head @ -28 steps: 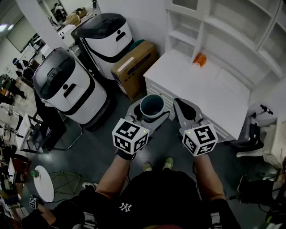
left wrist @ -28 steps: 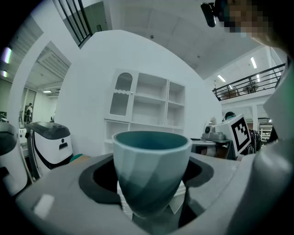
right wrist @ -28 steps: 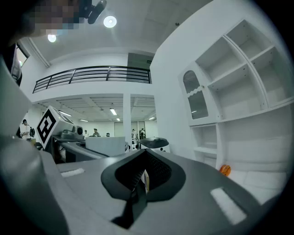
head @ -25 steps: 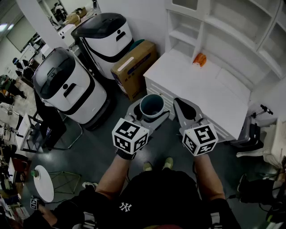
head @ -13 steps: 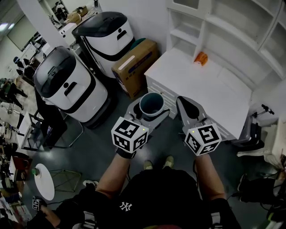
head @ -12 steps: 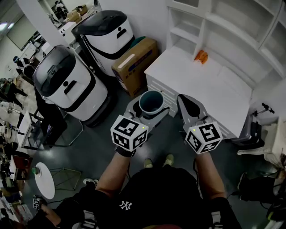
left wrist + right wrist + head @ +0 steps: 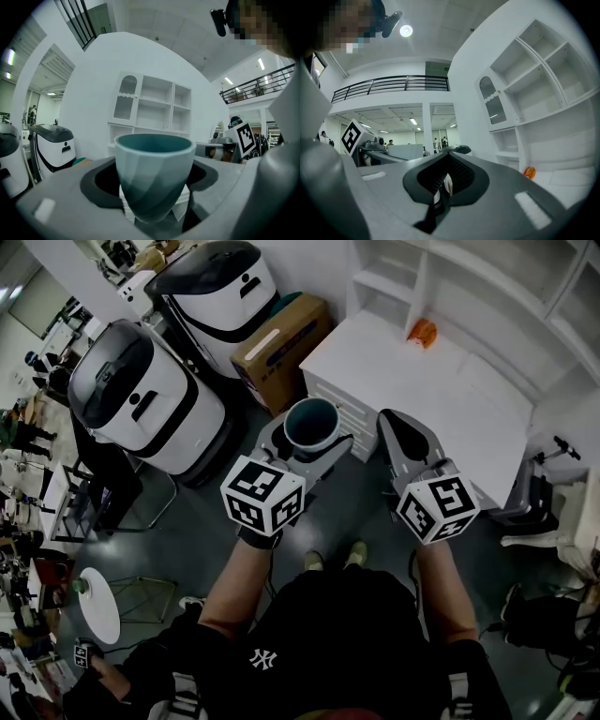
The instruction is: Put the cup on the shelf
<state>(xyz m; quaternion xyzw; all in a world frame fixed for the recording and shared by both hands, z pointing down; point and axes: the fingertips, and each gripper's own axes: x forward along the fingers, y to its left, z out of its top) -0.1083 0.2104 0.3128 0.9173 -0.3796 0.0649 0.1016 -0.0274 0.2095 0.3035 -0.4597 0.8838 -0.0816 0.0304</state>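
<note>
Left hand-held gripper [image 7: 307, 439]: clamped on an upright teal cup [image 7: 311, 422].
Right hand-held gripper [image 7: 440, 186]: jaws pressed together.
White desk [image 7: 431, 404]: small orange object [image 7: 421, 331] at its far edge, under the shelf [image 7: 392, 284].

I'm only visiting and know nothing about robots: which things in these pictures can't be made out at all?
1. Base of the cup: in the left gripper view it sits sunk between the jaws of the left gripper, which hide it.
2. The orange object on the white counter: too small in the head view and the right gripper view to identify.
3. Upper compartments of the shelf: cut off by the head view's top edge.
</note>
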